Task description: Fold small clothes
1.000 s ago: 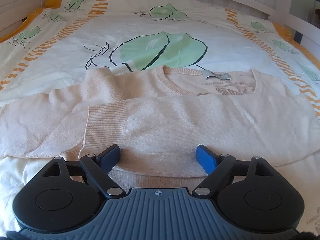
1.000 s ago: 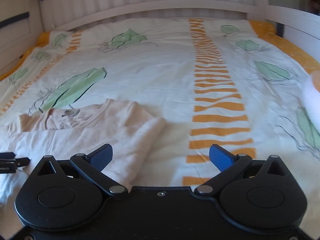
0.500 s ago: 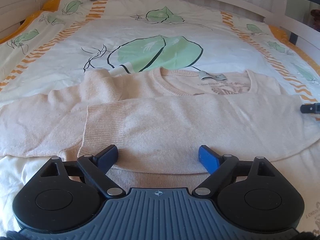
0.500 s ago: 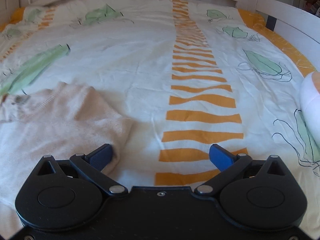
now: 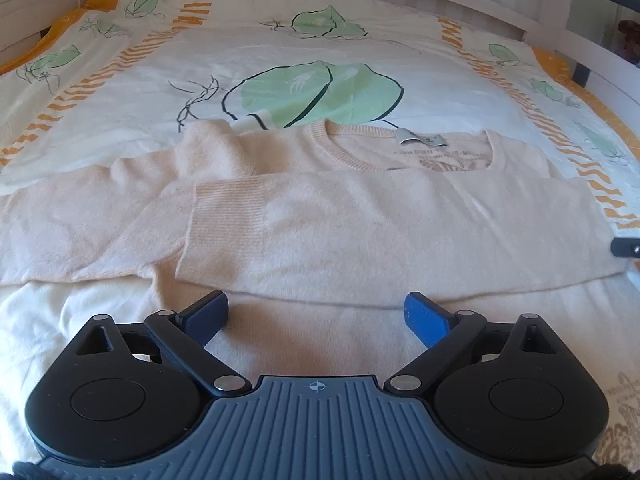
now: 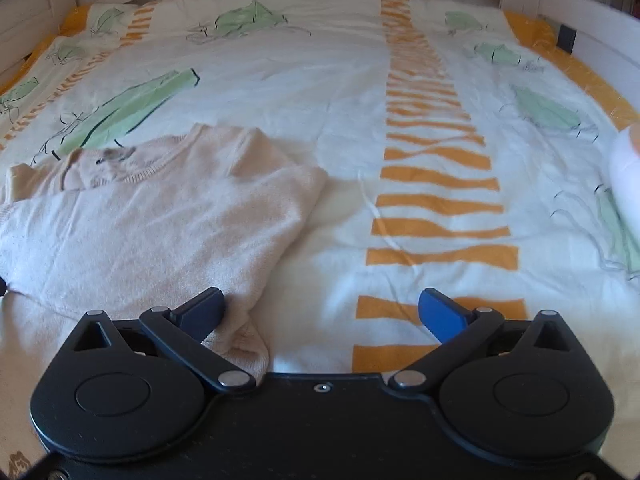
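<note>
While a leaf-print duvet (image 5: 280, 52) covers the bed, a peach sweater (image 5: 360, 232) lies flat on it, one sleeve (image 5: 248, 224) folded across its chest; left gripper (image 5: 316, 316) and right gripper (image 6: 320, 308) hover nearby, jaws apart, holding nothing

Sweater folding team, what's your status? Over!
Left gripper open, right gripper open. Peach knit sweater flat, one sleeve folded across. Nothing blocking.
</note>
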Action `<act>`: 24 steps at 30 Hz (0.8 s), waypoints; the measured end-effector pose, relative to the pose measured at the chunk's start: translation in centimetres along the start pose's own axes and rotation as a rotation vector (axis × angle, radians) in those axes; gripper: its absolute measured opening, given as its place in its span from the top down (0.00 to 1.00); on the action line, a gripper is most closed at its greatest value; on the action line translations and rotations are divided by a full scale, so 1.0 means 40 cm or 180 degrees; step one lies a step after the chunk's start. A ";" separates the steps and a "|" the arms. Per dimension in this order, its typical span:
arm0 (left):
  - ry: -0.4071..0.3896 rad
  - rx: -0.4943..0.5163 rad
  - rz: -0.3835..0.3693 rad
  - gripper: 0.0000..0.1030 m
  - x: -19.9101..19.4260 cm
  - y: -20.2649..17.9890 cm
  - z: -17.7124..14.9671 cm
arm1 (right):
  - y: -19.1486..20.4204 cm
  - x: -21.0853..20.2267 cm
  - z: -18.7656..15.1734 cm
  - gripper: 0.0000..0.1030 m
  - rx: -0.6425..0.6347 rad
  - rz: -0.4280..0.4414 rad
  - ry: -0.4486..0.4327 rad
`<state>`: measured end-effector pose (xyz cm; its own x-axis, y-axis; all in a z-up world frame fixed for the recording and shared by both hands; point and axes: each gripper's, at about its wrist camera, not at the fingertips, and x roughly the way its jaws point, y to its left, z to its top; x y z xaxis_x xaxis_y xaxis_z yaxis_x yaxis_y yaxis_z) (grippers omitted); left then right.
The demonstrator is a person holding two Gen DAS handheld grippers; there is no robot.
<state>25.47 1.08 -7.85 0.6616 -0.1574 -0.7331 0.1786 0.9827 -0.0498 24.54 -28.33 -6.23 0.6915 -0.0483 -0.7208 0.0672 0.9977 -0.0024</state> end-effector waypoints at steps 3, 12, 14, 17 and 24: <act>0.0006 -0.0068 0.0032 0.07 -0.025 0.024 -0.015 | 0.022 -0.056 -0.011 0.00 0.0015 0.0129 -0.0121; 0.0052 -0.0329 0.0108 0.07 -0.100 0.115 -0.051 | 0.152 -0.159 -0.094 0.00 -0.0086 0.0429 -0.0171; 0.0041 -0.0396 0.0129 0.07 -0.119 0.135 -0.057 | 0.179 -0.174 -0.112 0.00 -0.0079 0.0508 -0.0178; 0.0007 -0.0495 0.0185 0.07 -0.148 0.168 -0.062 | 0.216 -0.181 -0.133 0.00 -0.0089 0.0607 -0.0139; -0.0106 -0.0686 0.0387 0.07 -0.201 0.265 -0.059 | 0.293 -0.181 -0.170 0.00 -0.0173 0.0747 -0.0046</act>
<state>20.32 12.99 -4.07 0.6931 -0.0365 -0.7199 -0.0608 0.9922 -0.1088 15.42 -15.98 -5.75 0.6938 0.1848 -0.6961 -0.1349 0.9828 0.1264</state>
